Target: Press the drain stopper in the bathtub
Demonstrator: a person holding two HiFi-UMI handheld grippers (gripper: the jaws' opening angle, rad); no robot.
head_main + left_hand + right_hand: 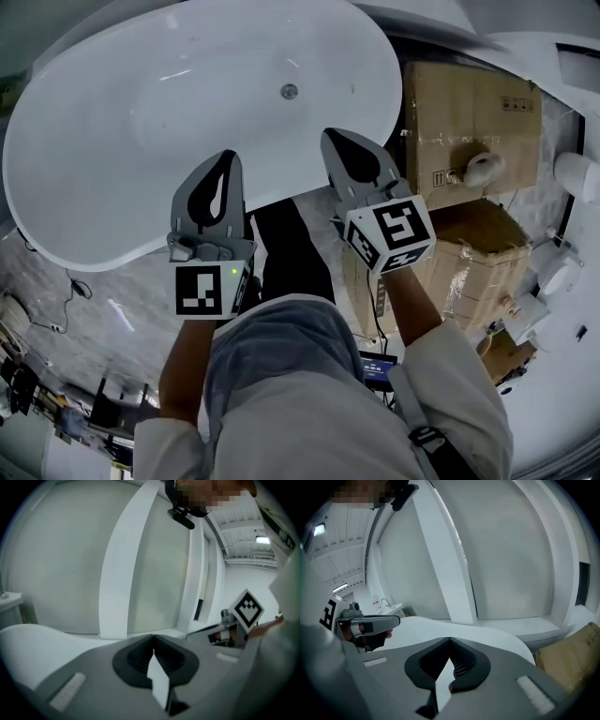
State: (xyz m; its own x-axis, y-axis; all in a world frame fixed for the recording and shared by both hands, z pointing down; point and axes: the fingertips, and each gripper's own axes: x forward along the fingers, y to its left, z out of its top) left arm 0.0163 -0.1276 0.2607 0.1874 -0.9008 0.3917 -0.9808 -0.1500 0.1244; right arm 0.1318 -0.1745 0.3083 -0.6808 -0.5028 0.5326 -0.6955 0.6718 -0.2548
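Note:
A white oval bathtub (112, 159) fills the upper left of the head view. Its round metal drain stopper (289, 91) sits on the tub floor toward the right end. Above the tub's near rim my left gripper (228, 156) is held with its jaws shut and nothing between them. To its right, my right gripper (334, 135) is also shut and empty, its tip over the rim below the stopper. Both gripper views look level over the tub rim (28, 639) (440, 626) toward white walls, with the jaws of my left gripper (153, 637) and right gripper (449, 640) meeting. Neither shows the stopper.
Stacked cardboard boxes (469, 108) stand right of the tub, with a white roll (484, 167) on one. White bathroom fixtures (561, 267) line the far right. A cable (73, 286) lies on the marble floor at left. The person's legs stand close against the tub.

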